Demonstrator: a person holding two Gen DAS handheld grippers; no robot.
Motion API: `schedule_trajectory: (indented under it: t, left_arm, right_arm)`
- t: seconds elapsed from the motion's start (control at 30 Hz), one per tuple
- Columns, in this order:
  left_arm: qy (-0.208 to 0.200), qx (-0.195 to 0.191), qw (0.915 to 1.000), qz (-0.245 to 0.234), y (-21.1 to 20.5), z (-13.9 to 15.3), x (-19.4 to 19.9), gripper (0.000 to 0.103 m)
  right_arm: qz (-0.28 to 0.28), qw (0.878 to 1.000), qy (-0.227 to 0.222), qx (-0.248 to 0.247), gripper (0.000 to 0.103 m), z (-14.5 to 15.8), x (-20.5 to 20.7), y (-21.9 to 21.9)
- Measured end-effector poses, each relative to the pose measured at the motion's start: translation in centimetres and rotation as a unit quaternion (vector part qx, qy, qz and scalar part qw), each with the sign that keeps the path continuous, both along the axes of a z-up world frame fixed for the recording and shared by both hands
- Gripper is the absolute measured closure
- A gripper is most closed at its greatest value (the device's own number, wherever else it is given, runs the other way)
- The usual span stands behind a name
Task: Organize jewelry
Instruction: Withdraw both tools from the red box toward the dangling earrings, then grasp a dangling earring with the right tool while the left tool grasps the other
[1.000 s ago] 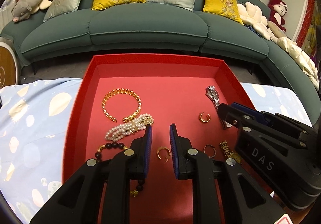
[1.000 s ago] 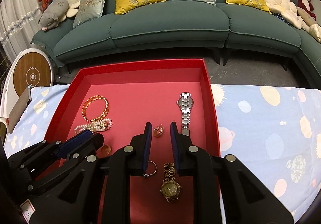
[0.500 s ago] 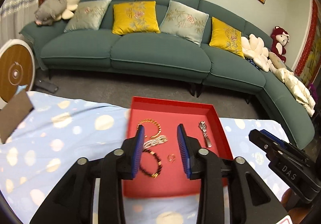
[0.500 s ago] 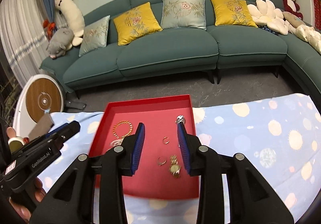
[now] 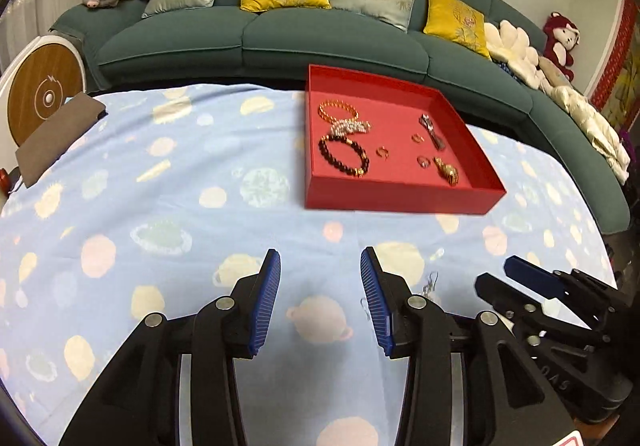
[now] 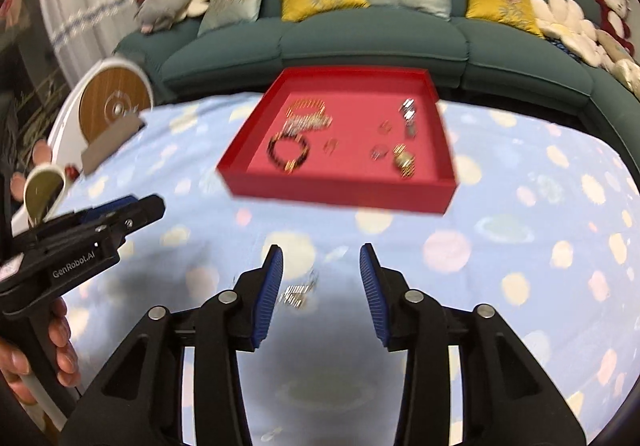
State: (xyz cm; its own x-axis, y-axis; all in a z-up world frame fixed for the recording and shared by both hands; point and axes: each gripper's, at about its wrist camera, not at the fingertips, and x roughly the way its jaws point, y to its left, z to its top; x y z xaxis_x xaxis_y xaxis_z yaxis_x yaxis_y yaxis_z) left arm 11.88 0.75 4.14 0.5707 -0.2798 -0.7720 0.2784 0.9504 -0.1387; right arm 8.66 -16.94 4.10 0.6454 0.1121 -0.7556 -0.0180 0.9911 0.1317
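— Starting at the fingers: how did the left gripper [image 5: 320,294] stand?

— Its blue-padded fingers [image 5: 266,302] were spread wide apart with nothing between them, hovering above the surface [image 5: 160,206], which wore a pale blue cloth printed with planets.

— And the right gripper [image 6: 321,292]?

— Likewise: fingers [image 6: 370,294] well apart, gripping nothing. From the left camera it appeared at the lower right, low over the cloth.

— Was anything lying close to them?

— A small piece of silvery jewelry [image 5: 430,284] lay on the cloth just beside the left gripper's right finger. In the right camera a blurred glittering piece [image 6: 298,292] sat between the spread fingers, nearer the left one. I could not tell what kind of piece it was.

— Where was the rest?

— Farther off, in a red tray [image 5: 400,200] resting on the cloth near the far edge. Inside it lay a gold bangle [image 5: 338,110] at the back left, a pearl strand [image 5: 350,127] touching it, a dark bead bracelet [image 5: 343,156] in front, a silver watch [image 5: 431,130] toward the right wall, a gold watch [image 5: 447,171] near the front right, and several small rings [image 5: 383,152] between them.

— Beyond the surface?

— A green sofa [image 5: 320,46] with yellow and grey cushions.
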Motion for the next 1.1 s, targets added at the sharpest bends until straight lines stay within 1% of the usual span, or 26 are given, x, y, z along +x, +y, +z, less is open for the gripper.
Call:
schedule_trajectory:
  t: [0.1, 0.17, 0.23, 0.4, 0.5, 0.67, 0.73, 0.83, 0.9, 0.93, 0.97, 1.1]
  left_arm:
    - [0.003, 0.032, 0.9992, -0.022, -0.6, -1.7, -0.6, 0.063]
    - [0.01, 0.034, 0.999, -0.028, -0.5, -2.7, -0.9, 0.063]
    - [0.016, 0.034, 0.9987, -0.033, -0.4, -3.5, -1.0, 0.063]
    - [0.024, 0.033, 0.9984, -0.039, -0.3, -4.6, -1.0, 0.063]
    - [0.031, 0.032, 0.9982, -0.04, -0.4, -4.9, -0.9, 0.063]
    - [0.037, 0.033, 0.9978, -0.044, -0.5, -5.3, -0.7, 0.063]
    - [0.04, 0.032, 0.9977, -0.043, -0.5, -5.5, -0.7, 0.063]
    - [0.047, 0.027, 0.9976, -0.043, -0.4, -5.7, -0.6, 0.063]
    - [0.052, 0.02, 0.9975, -0.043, -0.3, -5.8, -0.5, 0.063]
    - [0.055, 0.017, 0.9974, -0.044, -0.3, -5.8, -0.5, 0.063]
    - [0.058, 0.013, 0.9972, -0.045, -0.4, -5.9, -0.5, 0.063]
    - [0.062, 0.006, 0.9968, -0.049, -0.8, -5.9, -0.5, 0.063]
  right_arm:
    - [0.017, 0.999, 0.029, -0.017, 0.063, -2.8, 0.0, 1.5]
    - [0.023, 0.998, 0.04, -0.03, 0.063, -4.0, 0.1, 2.1]
    - [0.022, 0.998, 0.042, -0.035, 0.063, -4.9, 0.1, 2.2]
    - [0.002, 0.999, 0.047, -0.024, 0.063, -6.3, 1.1, 1.0]
    - [0.002, 0.999, 0.048, -0.018, 0.063, -6.8, 1.7, 0.8]
    - [0.013, 0.999, 0.041, -0.022, 0.064, -6.9, 2.5, 1.3]
    - [0.016, 0.999, 0.041, -0.023, 0.067, -6.9, 2.8, 1.5]
    - [0.024, 0.999, 0.04, -0.022, 0.078, -6.9, 2.9, 1.8]
    - [0.031, 0.998, 0.039, -0.025, 0.092, -6.8, 2.9, 2.2]
    - [0.033, 0.998, 0.038, -0.029, 0.094, -6.8, 2.8, 2.3]
    - [0.036, 0.998, 0.036, -0.031, 0.102, -6.7, 2.7, 2.4]
    - [0.037, 0.999, 0.031, -0.025, 0.103, -6.1, 2.2, 2.1]
